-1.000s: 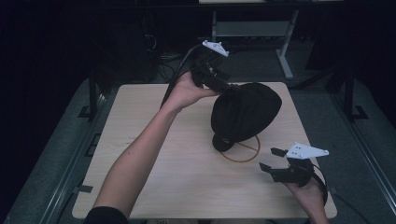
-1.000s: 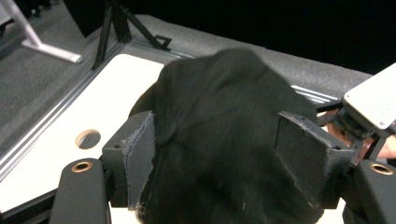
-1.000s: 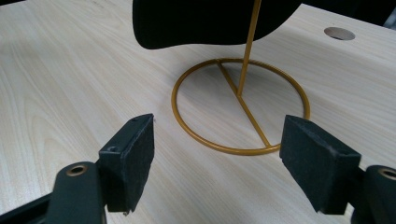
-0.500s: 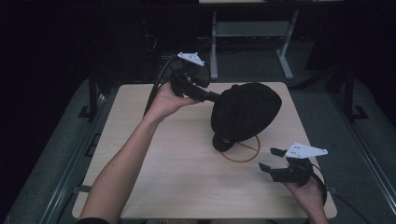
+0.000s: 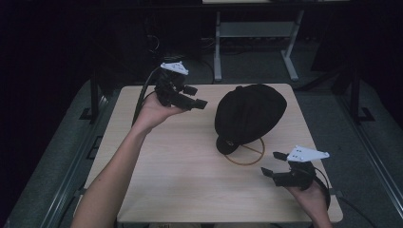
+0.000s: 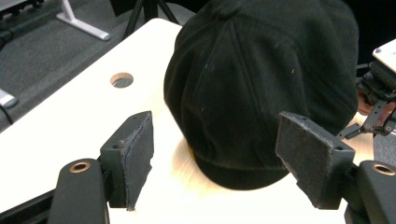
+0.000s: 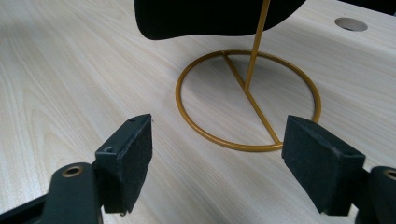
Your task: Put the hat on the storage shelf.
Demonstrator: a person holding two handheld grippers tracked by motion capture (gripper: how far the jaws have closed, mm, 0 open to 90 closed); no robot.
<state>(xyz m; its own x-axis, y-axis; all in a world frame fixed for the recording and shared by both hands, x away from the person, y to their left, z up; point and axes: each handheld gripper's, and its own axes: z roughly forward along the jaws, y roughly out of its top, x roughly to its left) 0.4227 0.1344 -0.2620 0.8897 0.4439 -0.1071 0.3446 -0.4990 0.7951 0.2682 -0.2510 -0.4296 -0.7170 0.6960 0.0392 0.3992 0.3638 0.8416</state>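
Nearest, by the table's (image 5: 180,180) near right corner, the right hand (image 5: 309,197) holds the right tongs (image 5: 272,170) low over the wood, jaws spread wide with nothing between them. In the right gripper view those tongs (image 7: 217,156) look toward a yellow wire stand (image 7: 247,100), its round base ring flat on the table and its thin rod rising into the underside of a black cap (image 7: 210,16). Farther back, toward the far right part of the table, the cap (image 5: 249,114) sits on top of the stand (image 5: 244,152), brim toward the near side. At the far left, the left hand (image 5: 154,111) holds the left tongs (image 5: 196,96) above the table, pointed toward the cap and apart from it. In the left gripper view these tongs (image 6: 215,161) are open and empty, the cap (image 6: 266,84) ahead of them. A round hole (image 6: 122,80) shows in the table beyond.
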